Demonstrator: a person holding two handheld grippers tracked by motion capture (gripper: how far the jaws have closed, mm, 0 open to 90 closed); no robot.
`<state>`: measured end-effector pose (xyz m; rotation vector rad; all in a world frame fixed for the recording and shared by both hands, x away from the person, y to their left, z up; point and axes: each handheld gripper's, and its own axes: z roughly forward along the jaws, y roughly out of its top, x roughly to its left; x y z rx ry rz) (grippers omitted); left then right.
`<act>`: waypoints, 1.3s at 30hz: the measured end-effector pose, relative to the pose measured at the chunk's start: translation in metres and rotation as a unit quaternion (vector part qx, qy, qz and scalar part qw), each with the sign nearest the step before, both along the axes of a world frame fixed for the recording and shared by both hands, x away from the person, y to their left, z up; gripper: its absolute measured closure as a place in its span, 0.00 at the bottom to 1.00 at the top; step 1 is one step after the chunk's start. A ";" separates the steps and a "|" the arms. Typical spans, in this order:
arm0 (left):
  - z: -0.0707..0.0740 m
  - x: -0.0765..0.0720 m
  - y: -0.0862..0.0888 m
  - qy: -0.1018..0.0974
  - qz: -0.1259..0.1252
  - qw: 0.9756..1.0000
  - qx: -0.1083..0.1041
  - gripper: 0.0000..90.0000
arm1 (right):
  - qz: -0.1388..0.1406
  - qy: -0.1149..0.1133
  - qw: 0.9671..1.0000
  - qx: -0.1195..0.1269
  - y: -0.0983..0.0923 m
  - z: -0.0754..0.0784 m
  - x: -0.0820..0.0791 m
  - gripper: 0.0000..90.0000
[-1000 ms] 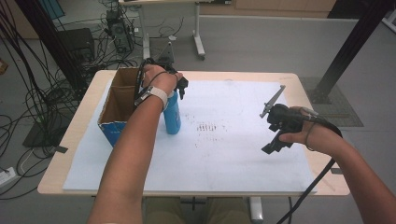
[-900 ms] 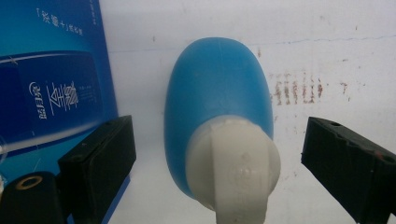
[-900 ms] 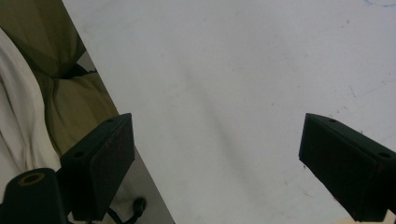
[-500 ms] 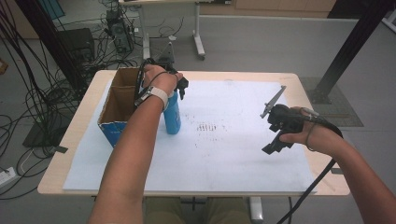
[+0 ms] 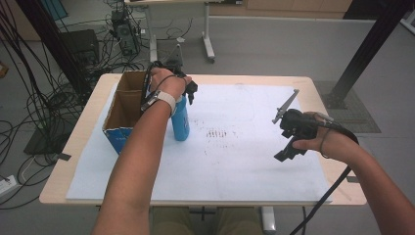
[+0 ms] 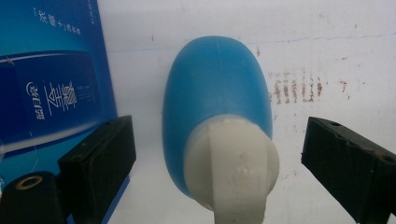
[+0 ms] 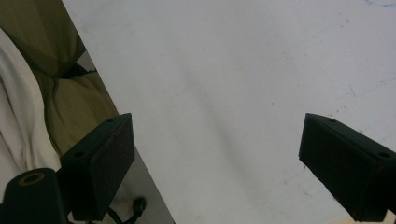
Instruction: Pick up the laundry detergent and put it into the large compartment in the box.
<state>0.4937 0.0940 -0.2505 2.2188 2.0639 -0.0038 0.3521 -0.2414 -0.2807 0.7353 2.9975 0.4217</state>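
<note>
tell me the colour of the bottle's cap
White, or off-white, on the blue bottle; the cap shows best in the left gripper view.

right claw [image 7: 217,168]: jaws wide apart, nothing between | white sheet [image 7: 243,84]: centre and right of frame | olive trousers [image 7: 60,79]: upper left | white cloth [image 7: 16,121]: left edge

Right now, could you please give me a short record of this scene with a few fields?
setting: wooden table covered by a white sheet
bottle: blue bottle with a white cap, upright beside the box
box: open cardboard box with blue sides, at the table's left
left claw: left claw open, above the bottle, jaws on either side of the cap, not touching
right claw: right claw open, holds nothing, above the sheet near the table's edge
marks: reddish smudges on the sheet
</note>
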 end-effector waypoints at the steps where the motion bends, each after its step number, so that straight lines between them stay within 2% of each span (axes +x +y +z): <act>1: 0.000 0.000 0.000 0.000 0.000 1.000 0.000 0.11 | 0.000 0.000 1.000 0.000 0.000 0.000 0.000 0.12; 39: -0.002 -0.001 -0.002 0.002 -0.007 1.000 0.003 0.11 | -0.004 0.000 1.000 0.002 -0.001 0.000 -0.001 0.12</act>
